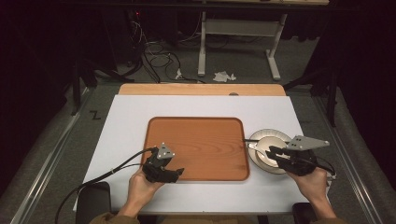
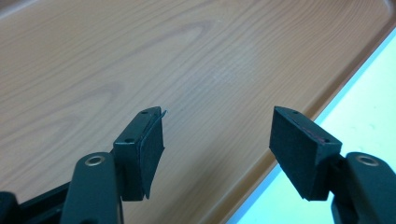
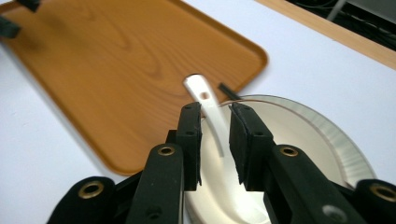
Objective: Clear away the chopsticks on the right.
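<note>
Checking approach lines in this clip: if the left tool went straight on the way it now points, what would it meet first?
Most likely the wooden tray: the left tool, jaws open with nothing between them, looks down along the tray's bare surface, with its rim and the white table off to one side. Depth is hard to judge.

Both grippers are black, left gripper (image 1: 180, 172) and right gripper (image 1: 270, 152) alike, with brass-ringed screws and dark foam-faced jaws. Each carries a grey three-cornered plate on top. Black cables trail from them. Olive sleeves show beside the tray (image 1: 196, 176).
</note>
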{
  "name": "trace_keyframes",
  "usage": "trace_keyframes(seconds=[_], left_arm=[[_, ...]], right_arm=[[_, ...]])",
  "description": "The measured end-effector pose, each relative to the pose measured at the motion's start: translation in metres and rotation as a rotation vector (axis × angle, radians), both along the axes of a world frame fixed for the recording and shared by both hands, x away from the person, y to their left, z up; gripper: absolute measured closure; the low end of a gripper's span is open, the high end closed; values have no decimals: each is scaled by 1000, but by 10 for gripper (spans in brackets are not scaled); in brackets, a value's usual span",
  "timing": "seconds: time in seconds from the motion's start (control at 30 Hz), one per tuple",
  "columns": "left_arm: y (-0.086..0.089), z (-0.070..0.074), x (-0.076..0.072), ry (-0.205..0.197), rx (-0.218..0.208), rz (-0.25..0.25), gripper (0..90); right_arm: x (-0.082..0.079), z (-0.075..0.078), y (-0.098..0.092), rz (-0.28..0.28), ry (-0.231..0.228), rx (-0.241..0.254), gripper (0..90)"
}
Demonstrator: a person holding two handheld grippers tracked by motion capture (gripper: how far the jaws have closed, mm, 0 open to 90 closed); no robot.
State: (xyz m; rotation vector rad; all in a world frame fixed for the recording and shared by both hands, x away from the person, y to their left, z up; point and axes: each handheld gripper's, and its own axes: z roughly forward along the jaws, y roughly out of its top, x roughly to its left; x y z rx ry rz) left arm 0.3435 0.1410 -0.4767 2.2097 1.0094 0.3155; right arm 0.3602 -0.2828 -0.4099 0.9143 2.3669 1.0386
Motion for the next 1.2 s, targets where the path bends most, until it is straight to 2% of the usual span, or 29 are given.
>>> trace_keyframes(seconds=[0.23,0.47,0.53,0.57,0.6,0.77,0.87,0.97,1.1,1.2], left_arm=[[0,-1,1,3,4,2,350],[0,0,0,0,4,-1,350],[0,-1,1,5,6,-2,350],[0,-1,1,6,7,-2,350],[0,-1,2,6,7,-2,350],[-1,-2,2,8,9,-2,350],[-1,-3,2,16,5,-4,350],[-2,-3,2,16,5,-4,350],[-2,-3,2,18,6,-5,349],[-2,-3,3,23,2,-7,348]], right_arm=[[23,2,-11,-73,7,39,776],[39,-6,-20,-122,21,17,776],[49,-9,-30,-165,36,18,776],[49,-9,-30,-165,36,18,776],[55,-12,-37,-195,40,14,776],[63,-17,-51,-250,58,14,776],[69,-21,-63,-289,54,-5,776],[71,-23,-67,-297,66,-6,776],[78,-33,-70,-314,95,-46,773],[79,-36,-72,-321,105,-49,769]])
